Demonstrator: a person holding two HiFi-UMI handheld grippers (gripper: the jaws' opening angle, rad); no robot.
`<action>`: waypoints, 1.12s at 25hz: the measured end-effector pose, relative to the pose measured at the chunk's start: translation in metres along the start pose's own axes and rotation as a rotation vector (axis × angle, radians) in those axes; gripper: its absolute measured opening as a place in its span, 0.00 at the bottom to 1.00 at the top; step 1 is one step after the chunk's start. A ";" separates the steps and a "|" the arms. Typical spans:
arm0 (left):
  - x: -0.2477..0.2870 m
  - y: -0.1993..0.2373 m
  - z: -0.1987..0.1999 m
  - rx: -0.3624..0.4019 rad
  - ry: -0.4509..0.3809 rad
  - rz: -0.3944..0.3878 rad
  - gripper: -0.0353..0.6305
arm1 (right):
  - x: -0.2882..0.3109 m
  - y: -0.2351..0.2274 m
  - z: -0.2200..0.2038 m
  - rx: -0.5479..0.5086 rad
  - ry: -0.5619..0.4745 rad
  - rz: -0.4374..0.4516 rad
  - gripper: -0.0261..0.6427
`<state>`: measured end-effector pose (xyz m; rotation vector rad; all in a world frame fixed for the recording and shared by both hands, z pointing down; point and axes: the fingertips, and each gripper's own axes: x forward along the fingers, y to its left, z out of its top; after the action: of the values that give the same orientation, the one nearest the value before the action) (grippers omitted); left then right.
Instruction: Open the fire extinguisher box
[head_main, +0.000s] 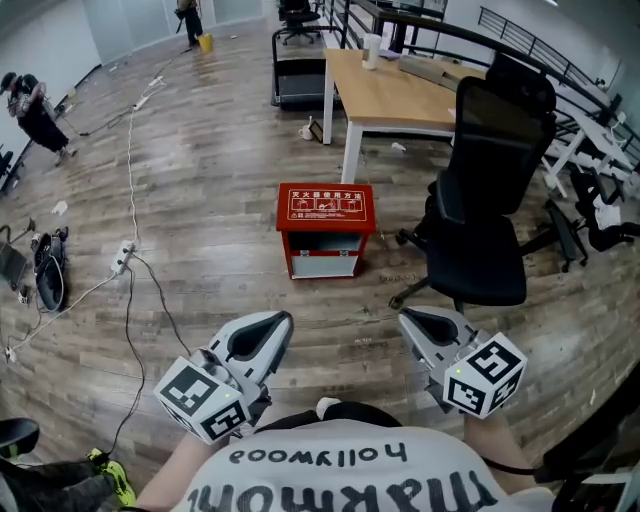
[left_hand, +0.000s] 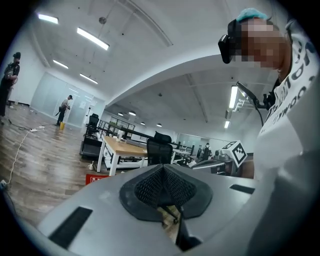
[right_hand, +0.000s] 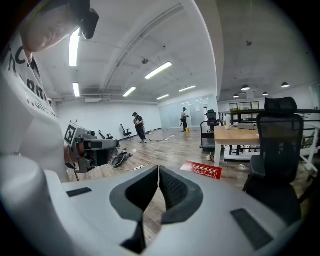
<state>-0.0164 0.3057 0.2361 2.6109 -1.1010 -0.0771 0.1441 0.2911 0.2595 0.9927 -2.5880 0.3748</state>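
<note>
A red fire extinguisher box (head_main: 325, 228) with white print on its lid stands closed on the wooden floor, some way ahead of me. Its red top (right_hand: 201, 170) shows beyond the right jaws, and a corner of the box (left_hand: 93, 178) peeks past the left jaws. My left gripper (head_main: 272, 322) is held low at the near left, shut with nothing in it. My right gripper (head_main: 410, 320) hangs at the near right, also shut and empty. Both are well short of the box.
A black office chair (head_main: 485, 195) stands right of the box, next to a wooden desk (head_main: 400, 95). A white cable with a power strip (head_main: 123, 257) runs along the floor at left. People (head_main: 30, 110) stand far off at left and at the back.
</note>
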 end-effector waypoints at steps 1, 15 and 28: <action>0.006 0.003 0.000 0.004 0.008 0.008 0.06 | 0.003 -0.006 0.002 0.012 -0.007 0.007 0.06; 0.056 0.072 0.002 -0.034 0.102 0.034 0.06 | 0.055 -0.062 0.013 0.078 0.013 -0.010 0.06; 0.112 0.146 0.029 -0.023 0.140 -0.051 0.06 | 0.132 -0.096 0.047 0.142 0.035 -0.010 0.06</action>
<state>-0.0429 0.1232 0.2597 2.5798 -0.9806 0.0799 0.1073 0.1267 0.2815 1.0361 -2.5530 0.5747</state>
